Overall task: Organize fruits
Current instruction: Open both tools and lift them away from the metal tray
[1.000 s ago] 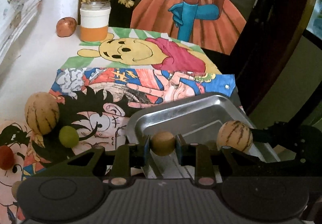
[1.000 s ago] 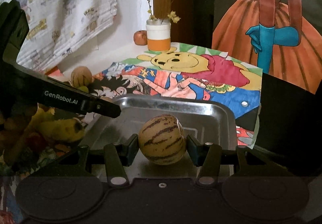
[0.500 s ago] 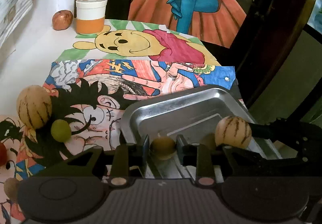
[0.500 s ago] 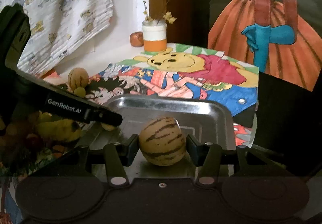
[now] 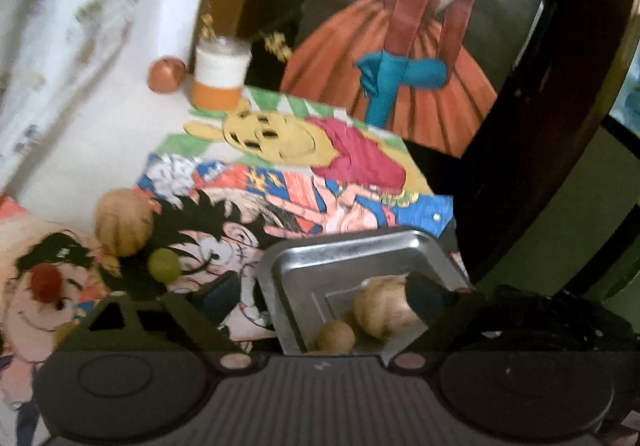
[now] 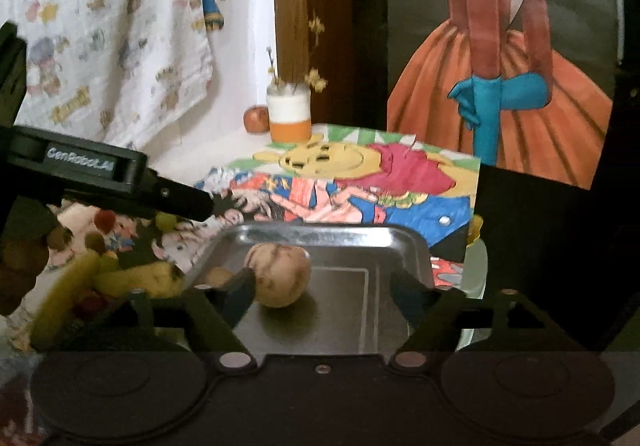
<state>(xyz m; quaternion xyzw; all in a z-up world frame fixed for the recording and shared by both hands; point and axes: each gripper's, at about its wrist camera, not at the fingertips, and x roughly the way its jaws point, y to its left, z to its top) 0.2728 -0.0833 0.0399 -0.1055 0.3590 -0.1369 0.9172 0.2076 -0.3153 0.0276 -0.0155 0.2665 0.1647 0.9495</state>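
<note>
White wall and a patterned cloth form the backdrop on my left, with a table below covered in coloured cartoon drawings.

Left to right, from my left wrist view: a small red fruit lies on the drawings, then a striped tan melon with a green grape just beside it. Farther back stand a reddish fruit and an orange-and-white jar holding dried sprigs, the two close together.

My left gripper has its jaws opening, spread wide; nothing is pressed between them. Below the gap, a small brown round fruit rests in the metal tray, free of the pads. Touching or just beside it lies a second striped melon, also in the tray.

From my right wrist view, yellow bananas lie left of the tray. My right gripper is likewise opening; the tray's melon sits near its left finger, and I cannot tell whether they touch. The right finger stands clear.

A painted figure in an orange skirt closes the right side. Both views are motion-blurred.
</note>
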